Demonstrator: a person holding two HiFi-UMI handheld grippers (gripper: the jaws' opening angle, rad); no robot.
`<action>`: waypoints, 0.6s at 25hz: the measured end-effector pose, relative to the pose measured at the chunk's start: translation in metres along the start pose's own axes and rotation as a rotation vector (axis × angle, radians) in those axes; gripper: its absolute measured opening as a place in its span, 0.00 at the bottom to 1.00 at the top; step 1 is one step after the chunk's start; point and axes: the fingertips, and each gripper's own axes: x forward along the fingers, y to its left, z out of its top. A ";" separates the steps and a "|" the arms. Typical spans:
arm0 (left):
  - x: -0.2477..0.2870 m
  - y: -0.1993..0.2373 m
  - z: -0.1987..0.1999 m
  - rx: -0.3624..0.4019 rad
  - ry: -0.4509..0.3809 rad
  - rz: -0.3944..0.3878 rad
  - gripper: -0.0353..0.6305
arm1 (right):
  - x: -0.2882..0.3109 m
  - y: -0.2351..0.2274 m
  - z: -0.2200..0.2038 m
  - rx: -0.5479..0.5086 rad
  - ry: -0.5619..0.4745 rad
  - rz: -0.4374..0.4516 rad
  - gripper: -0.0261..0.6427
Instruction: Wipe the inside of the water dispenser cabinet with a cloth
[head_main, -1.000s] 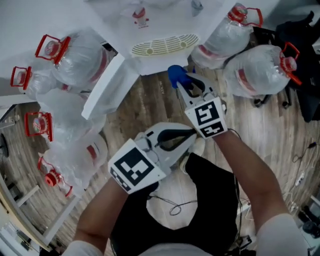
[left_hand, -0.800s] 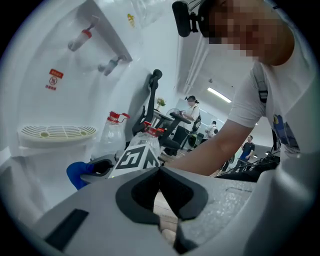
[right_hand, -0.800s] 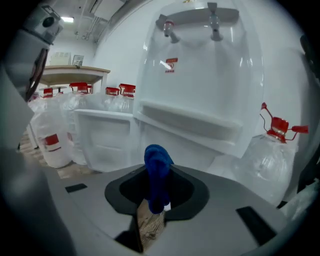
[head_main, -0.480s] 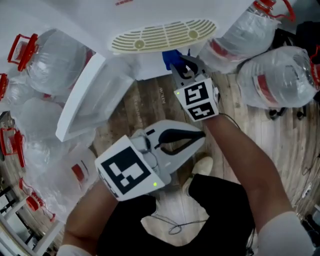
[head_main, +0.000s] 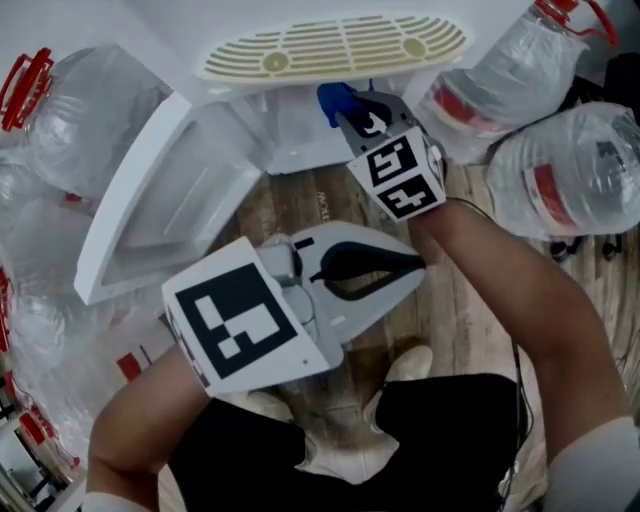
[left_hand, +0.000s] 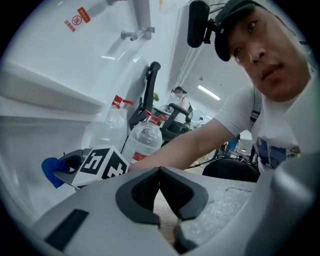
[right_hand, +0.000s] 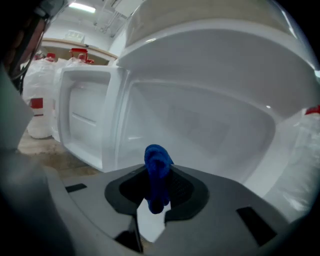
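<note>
Crumpled blue cloth (right_hand: 157, 162), clenched in my right claw (head_main: 358, 112), sits at the mouth of the open white plastic dispenser cabinet (right_hand: 200, 120), entering or leaving; wiping needs wall contact; left claw (left_hand: 160, 172) clenched on nothing.

No wording can be read anywhere. In the left gripper view, at about 10 o'clock, a small red sticker (left_hand: 76, 20) with a crossed-circle sign sits on the white water dispenser (left_hand: 50, 65), its print too small to make out. In the head view, the red bands (head_main: 543, 188) on the water bottles (head_main: 590, 150) at 2 o'clock are likewise illegible.
</note>
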 end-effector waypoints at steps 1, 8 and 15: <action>-0.001 0.001 -0.002 0.004 -0.001 -0.002 0.06 | 0.003 0.000 0.001 -0.036 0.001 0.006 0.17; -0.019 0.004 -0.003 0.012 -0.036 -0.017 0.06 | 0.017 -0.014 0.013 -0.151 -0.019 -0.067 0.17; -0.034 -0.003 -0.007 0.004 -0.052 -0.041 0.06 | 0.038 -0.060 0.016 0.134 -0.049 -0.346 0.16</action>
